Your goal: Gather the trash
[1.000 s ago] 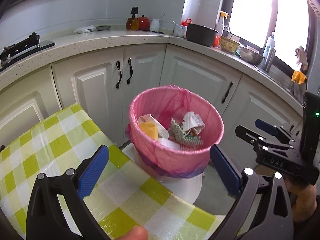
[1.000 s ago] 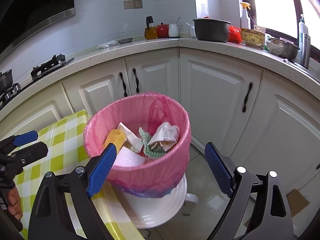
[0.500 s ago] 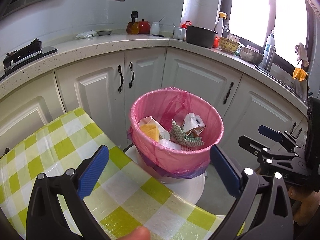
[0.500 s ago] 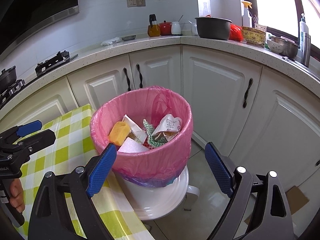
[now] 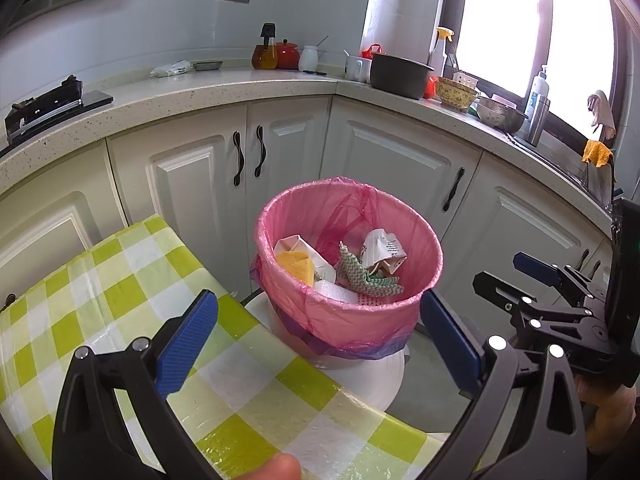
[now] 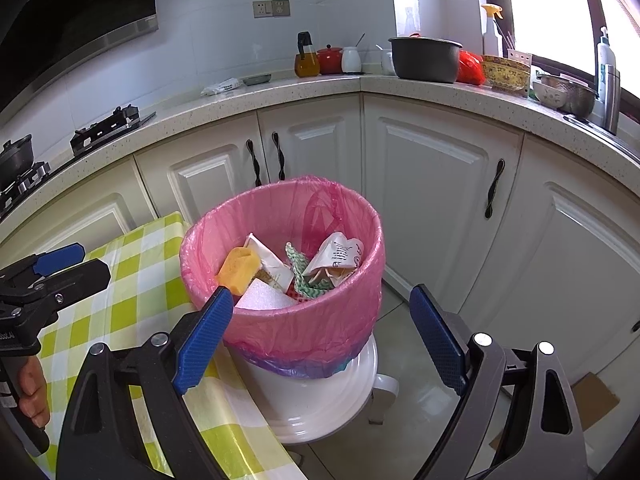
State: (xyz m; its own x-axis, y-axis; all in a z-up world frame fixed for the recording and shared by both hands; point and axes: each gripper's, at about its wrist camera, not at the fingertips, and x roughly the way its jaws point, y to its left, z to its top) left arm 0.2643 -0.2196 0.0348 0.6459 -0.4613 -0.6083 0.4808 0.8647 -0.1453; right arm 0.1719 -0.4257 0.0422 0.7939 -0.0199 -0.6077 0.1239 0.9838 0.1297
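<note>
A: The right view shows a pot (image 6: 16,154) on the stove; the left view shows neither, only a yellow rag (image 5: 597,153) by the window.

B: And since a second ago?

A: The bin (image 5: 348,268) looks farther off. It holds the trash (image 5: 362,266), just off the table (image 5: 80,300) edge, floor free to its right. Left gripper (image 5: 318,338) and right gripper (image 6: 320,334) both gape empty.

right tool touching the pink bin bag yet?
Apart. In the left wrist view the right tool hangs off to the side of the pink bin bag, with cabinet and floor visible between them; its jaws are open and empty.
</note>
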